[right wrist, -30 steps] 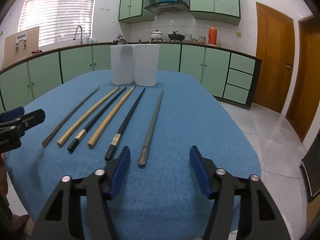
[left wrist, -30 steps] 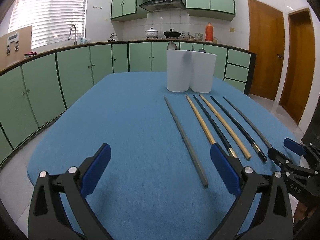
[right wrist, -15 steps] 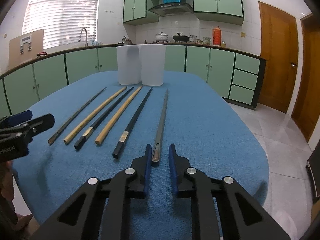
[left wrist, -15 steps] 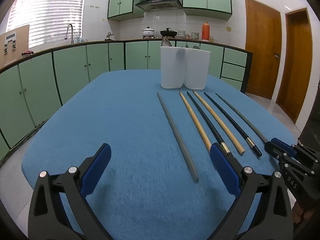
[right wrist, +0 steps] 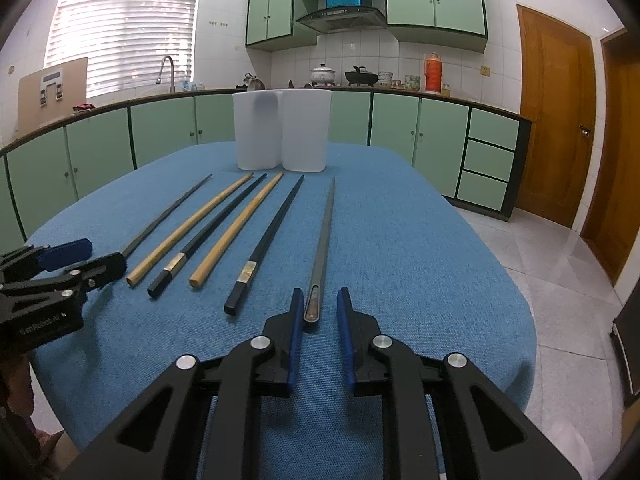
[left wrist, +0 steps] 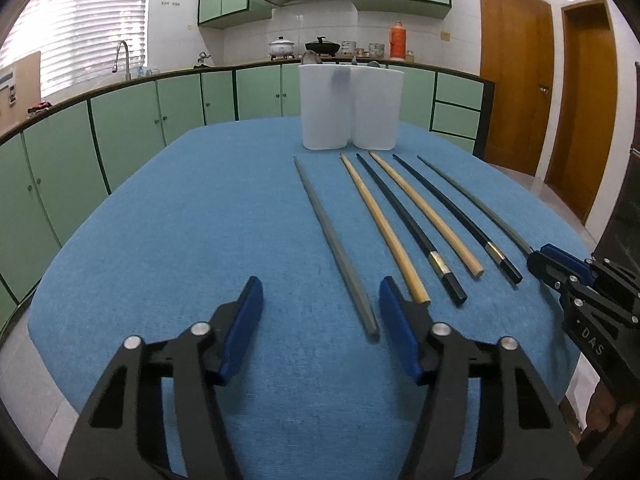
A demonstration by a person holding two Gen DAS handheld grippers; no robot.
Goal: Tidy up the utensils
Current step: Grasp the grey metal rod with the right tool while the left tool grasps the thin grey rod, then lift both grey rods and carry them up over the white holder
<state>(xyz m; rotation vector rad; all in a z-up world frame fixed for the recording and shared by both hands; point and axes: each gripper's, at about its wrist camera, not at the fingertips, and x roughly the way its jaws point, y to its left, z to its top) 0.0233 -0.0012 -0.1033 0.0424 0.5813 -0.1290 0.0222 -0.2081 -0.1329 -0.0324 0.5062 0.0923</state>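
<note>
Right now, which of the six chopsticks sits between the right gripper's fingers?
The grey metal chopstick at the row's right end; its near end lies between the right gripper fingers. The wooden, black and other grey ones lie apart.

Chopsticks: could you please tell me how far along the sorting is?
Done: only some utensil tops show in the holders. In hand: the right gripper's jaws have just been closing around the rightmost grey chopstick, a gap showing, not gripped. Left: all six lie on the cloth.
</note>
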